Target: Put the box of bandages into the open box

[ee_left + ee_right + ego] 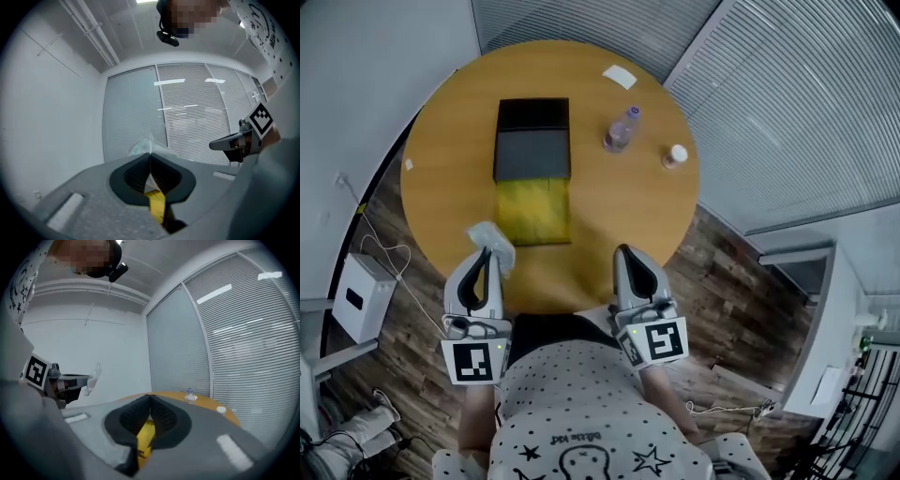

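Nearest the person, at about 7 o'clock on the round table's (pixel 619 211) edge, the left gripper (pixel 488 253) is clenched on the box of bandages (pixel 492 242). It looks like a pale, crinkly wrapped pack pinched by one edge, and in the left gripper view it sticks out past the closed tips (pixel 149 146). At about 5 o'clock the right gripper (pixel 624 251) is clamped shut with nothing between its jaws. So the pick-up looks done and the pack is lifted clear of the tabletop, but it is not yet delivered. The open box (pixel 532 141) lies further in, toward 11 o'clock from the table's centre, with a yellow panel facing the person and dark parts behind. Nothing can be seen inside it. What is left, I judge, is the carry forward toward 12 o'clock and the drop. Beyond, at 1 to 2 o'clock, stand a bottle (pixel 621 129) and a small white-capped jar (pixel 677 156).
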### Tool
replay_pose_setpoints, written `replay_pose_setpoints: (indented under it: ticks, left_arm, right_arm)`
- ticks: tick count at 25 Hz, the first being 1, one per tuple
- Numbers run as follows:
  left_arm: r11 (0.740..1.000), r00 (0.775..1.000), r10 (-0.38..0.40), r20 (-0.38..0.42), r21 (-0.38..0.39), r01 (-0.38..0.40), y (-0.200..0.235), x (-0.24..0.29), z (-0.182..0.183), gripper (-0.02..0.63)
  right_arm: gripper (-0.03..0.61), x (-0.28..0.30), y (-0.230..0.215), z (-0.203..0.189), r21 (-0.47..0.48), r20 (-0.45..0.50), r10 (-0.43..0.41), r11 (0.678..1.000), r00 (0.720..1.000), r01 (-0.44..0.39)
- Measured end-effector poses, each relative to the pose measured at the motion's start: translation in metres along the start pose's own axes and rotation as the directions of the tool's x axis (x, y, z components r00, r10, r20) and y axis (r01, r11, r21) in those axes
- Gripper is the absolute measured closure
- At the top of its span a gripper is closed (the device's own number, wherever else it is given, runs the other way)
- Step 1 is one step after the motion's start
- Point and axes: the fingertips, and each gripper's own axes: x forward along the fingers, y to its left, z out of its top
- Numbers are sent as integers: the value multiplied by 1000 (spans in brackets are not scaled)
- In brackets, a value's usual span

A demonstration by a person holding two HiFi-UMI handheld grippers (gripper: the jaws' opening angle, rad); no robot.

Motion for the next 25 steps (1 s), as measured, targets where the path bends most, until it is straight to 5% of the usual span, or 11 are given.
replay_pose_setpoints:
  ticks: [10, 25]
  left_arm:
    - [1000, 999, 23, -27, 15, -22, -2, 3, -2, 601]
    - [1000, 1000, -24, 15, 20, 23, 30, 13, 13, 601]
  right_arm:
    - [575, 6, -7, -13, 29, -33, 28, 999, 999, -27]
    - [575, 22, 6, 12, 30, 11, -46, 999, 999, 46]
